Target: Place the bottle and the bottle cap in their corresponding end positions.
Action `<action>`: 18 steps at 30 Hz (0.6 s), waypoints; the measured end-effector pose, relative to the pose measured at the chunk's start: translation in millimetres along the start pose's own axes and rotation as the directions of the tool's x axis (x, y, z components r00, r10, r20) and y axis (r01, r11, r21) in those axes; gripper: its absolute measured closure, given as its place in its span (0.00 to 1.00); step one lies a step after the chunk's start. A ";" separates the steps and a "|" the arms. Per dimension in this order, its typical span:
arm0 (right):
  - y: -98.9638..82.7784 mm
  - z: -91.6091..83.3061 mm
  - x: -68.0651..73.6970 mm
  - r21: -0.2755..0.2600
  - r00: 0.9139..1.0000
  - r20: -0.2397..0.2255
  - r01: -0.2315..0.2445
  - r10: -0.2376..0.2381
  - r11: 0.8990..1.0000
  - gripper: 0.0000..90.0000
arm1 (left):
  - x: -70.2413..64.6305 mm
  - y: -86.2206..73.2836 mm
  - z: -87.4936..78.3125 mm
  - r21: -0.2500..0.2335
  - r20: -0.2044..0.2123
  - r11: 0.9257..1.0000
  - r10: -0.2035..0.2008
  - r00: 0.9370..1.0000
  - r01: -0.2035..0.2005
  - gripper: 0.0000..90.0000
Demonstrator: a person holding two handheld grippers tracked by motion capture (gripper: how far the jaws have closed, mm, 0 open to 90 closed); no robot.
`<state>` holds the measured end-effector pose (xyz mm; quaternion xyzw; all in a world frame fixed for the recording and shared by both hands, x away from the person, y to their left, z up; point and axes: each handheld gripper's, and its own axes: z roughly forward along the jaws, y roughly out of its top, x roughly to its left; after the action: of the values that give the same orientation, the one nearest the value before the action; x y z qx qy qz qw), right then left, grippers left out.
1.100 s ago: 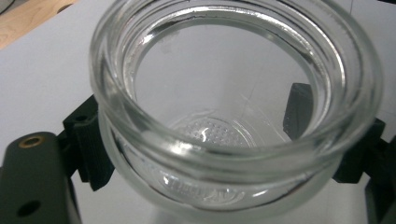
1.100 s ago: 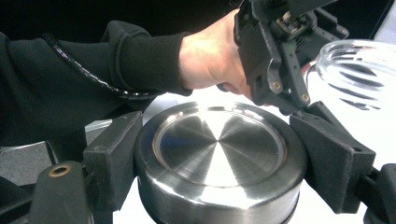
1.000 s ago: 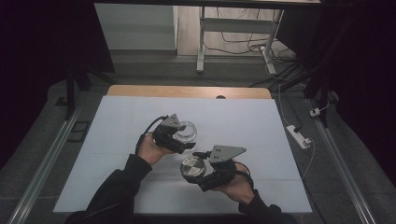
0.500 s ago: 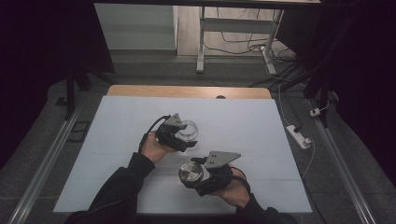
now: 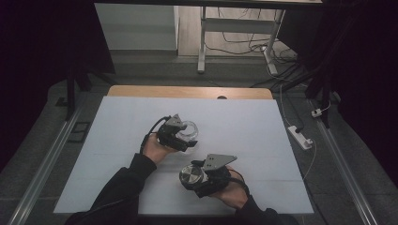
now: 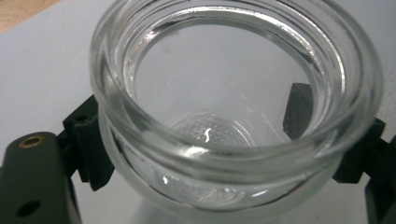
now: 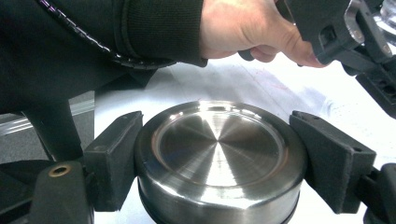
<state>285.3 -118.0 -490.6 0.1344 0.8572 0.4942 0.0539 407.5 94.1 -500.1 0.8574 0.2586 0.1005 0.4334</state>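
A clear glass jar [image 5: 191,128] without a lid is held over the middle of the white table [image 5: 263,140], and my left gripper [image 5: 184,138] is shut on it. In the left gripper view the jar [image 6: 233,93] shows its open mouth, with a black pad [image 6: 88,144] pressed on either side. A round brushed-steel lid [image 5: 189,173] sits nearer the front edge, and my right gripper [image 5: 192,181] is shut on it. The right gripper view has the lid [image 7: 219,154] flat side up, clamped between two pads [image 7: 116,158].
The other hand [image 7: 247,28] with the left gripper [image 7: 345,28] is just beyond the lid in the right gripper view. A wooden strip [image 5: 187,91] runs along the table's far edge. A power strip [image 5: 300,137] lies on the floor to the right.
My right gripper with the steel lid has sunk a little and drifted toward the front edge. The left gripper and the jar have stayed put.
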 end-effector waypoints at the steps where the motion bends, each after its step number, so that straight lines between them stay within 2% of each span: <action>1: -0.7 0.8 0.0 0.004 1.000 0.002 0.001 -0.001 1.000 0.22 | 0.0 -0.5 0.9 0.001 -0.003 1.000 -0.001 1.000 0.001 0.17; 18: -14.6 20.7 0.4 0.092 1.000 -0.004 0.010 -0.010 0.996 0.22 | -2.9 -6.7 10.3 0.021 -0.001 1.000 0.005 1.000 -0.005 0.17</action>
<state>287.0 -107.6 -513.6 0.1314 0.8799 0.4540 0.0485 406.8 88.7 -511.4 0.8626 0.2579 0.0993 0.4238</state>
